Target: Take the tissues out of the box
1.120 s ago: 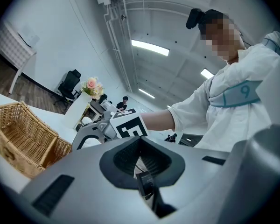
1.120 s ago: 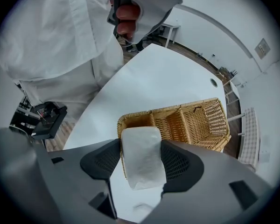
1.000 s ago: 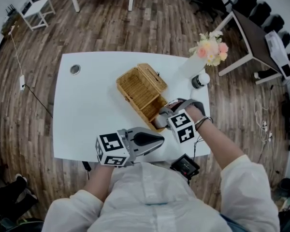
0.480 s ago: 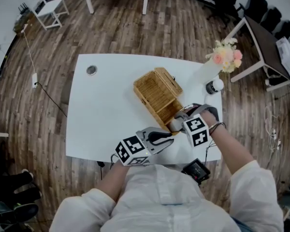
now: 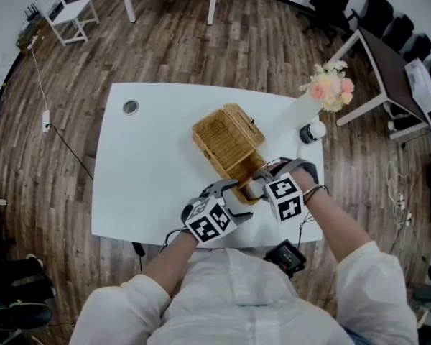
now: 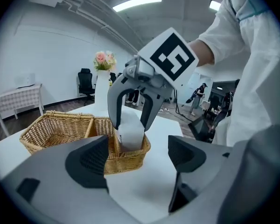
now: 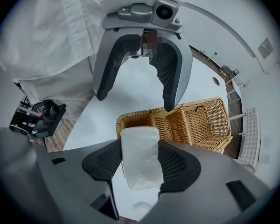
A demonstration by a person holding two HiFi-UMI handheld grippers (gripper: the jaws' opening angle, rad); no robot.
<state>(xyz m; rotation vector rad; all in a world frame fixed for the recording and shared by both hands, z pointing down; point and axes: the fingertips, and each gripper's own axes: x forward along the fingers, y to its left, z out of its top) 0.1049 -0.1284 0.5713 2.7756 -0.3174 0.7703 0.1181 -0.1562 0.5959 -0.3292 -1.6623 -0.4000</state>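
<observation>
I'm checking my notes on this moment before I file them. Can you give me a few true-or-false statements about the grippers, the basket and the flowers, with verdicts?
1. The basket stands on the white table. True.
2. The right gripper holds the tissue pack. True; its jaws have just closed on it.
3. The left gripper grips the basket. False: its jaws have just opened and stand apart, with nothing between them.
4. The flowers stand inside the basket. False: they are in a vase at the table's far right corner, apart from the basket.
</observation>
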